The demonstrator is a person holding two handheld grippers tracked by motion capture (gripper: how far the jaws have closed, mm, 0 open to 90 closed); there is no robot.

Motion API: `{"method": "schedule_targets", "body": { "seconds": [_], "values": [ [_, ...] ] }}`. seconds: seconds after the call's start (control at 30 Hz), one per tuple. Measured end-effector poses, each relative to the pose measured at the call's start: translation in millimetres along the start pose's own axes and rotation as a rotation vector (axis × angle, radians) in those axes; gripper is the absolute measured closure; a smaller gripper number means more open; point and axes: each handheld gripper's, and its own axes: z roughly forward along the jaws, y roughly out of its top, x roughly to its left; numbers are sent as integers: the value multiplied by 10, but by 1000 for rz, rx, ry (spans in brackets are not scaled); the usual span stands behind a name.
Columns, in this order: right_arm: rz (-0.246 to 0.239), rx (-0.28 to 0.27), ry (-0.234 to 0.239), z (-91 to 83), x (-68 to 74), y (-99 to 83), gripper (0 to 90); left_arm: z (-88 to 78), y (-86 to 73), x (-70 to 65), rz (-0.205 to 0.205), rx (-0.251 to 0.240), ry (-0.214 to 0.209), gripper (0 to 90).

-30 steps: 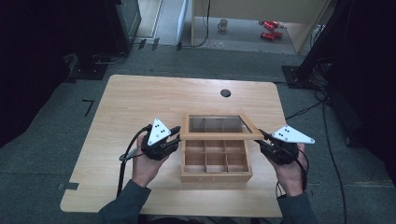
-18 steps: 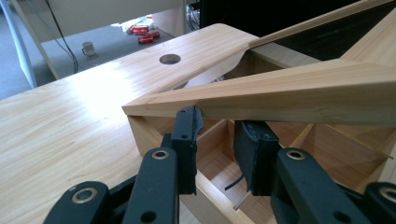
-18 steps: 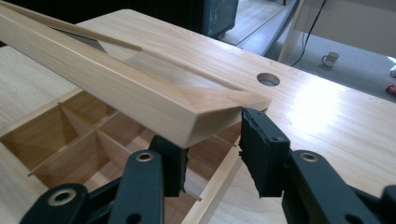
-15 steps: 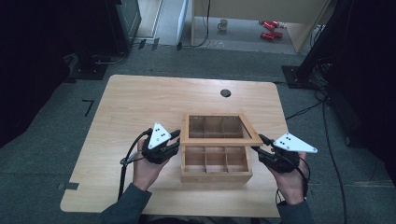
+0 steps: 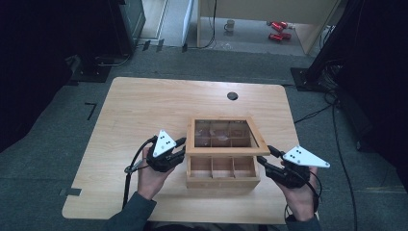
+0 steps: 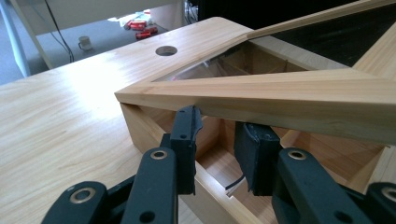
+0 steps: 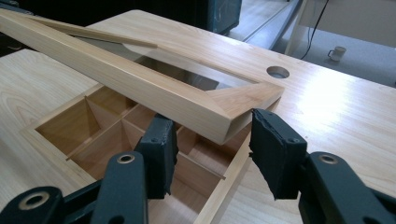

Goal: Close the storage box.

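From the high view, your lid [image 5: 222, 135] had dropped since a second before: then it stood propped well up over the box [image 5: 223, 169], now it hung half shut, its front rail over the middle of the compartments. I judged the closing roughly halfway done. One box sat near your edge of the table [image 5: 144, 106], with one glazed lid and two grippers flanking it. Three compartments showed along the front row; the back row lay under the glass.

In the left gripper view, your left gripper [image 6: 219, 151] straddled the box's side wall under the lid's corner. One pad touched the lid's underside, and the jaws stood apart without clamping anything I could see.

In the right gripper view, your right gripper [image 7: 212, 149] had just been opening. The lid's front corner lay between its pads with a gap on each side, so it was released, and the lid could fall unless something else carried it.
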Motion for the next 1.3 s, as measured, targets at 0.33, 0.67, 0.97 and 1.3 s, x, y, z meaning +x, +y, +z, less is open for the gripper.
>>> {"method": "schedule_targets", "body": {
  "seconds": [0.33, 0.67, 0.97, 1.3],
  "values": [
    [12, 14, -8, 5, 46, -113, 520, 7, -103, -59, -7, 17, -11, 571],
    [11, 10, -15, 7, 66, -163, 522, -75, -189, -182, -3, 35, -34, 537],
    [14, 9, -14, 16, 70, -200, 522, -171, -241, -269, -17, 24, -68, 497],
    [15, 15, -15, 31, 80, -245, 522, -266, -241, -305, -18, 5, -80, 481]
  ]
}}
